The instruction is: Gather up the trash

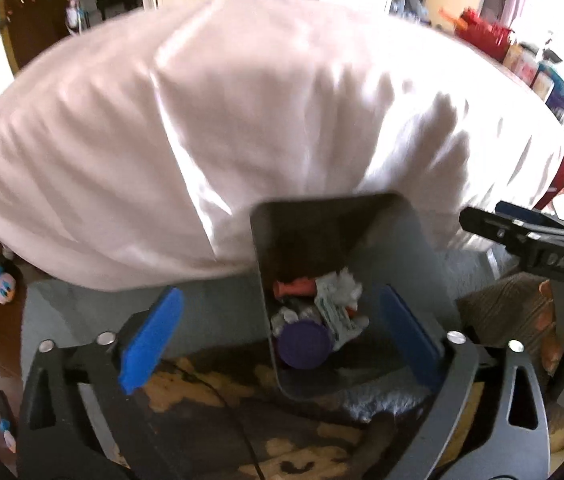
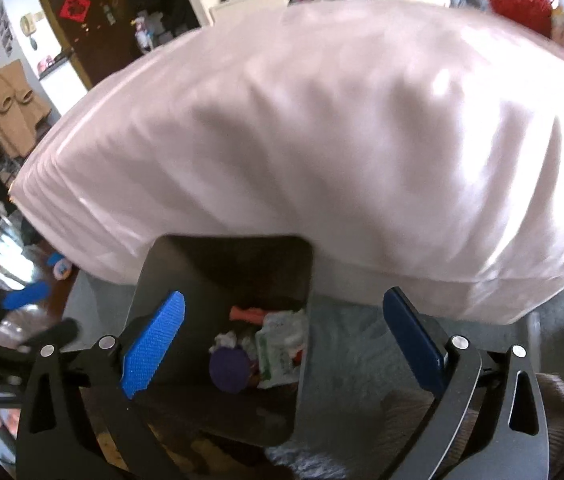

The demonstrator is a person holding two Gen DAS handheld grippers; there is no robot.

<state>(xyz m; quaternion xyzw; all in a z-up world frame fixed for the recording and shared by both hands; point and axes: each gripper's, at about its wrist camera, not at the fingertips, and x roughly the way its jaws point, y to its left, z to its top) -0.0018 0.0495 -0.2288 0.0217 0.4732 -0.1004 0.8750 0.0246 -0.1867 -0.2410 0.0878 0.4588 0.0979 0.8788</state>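
— Both tongs sit nearest, right under the lenses. How do you hold them?

— My left gripper (image 1: 278,328) points down over the bin (image 1: 422,240), jaws spread wide, nothing between the blue pads (image 1: 150,336). My right gripper (image 2: 282,340) hangs the same way, released and empty, one pad (image 2: 154,344) in front of the bin's (image 2: 186,280) near wall. From the left camera I see the right tool (image 1: 522,236) just beside the bin, with my hand (image 1: 562,332) below it.

— And the trash?

— It lies at the bottom of the grey bin: a purple lid (image 1: 302,344), crumpled white paper (image 1: 342,284), a torn green-and-white wrapper (image 1: 334,312) and an orange piece (image 1: 294,288). The right camera shows the lid (image 2: 230,368) and wrapper (image 2: 278,344) too.

— Where does the bin stand?

— On the floor against the bed (image 1: 242,120), its far rim touching the pale sheet.
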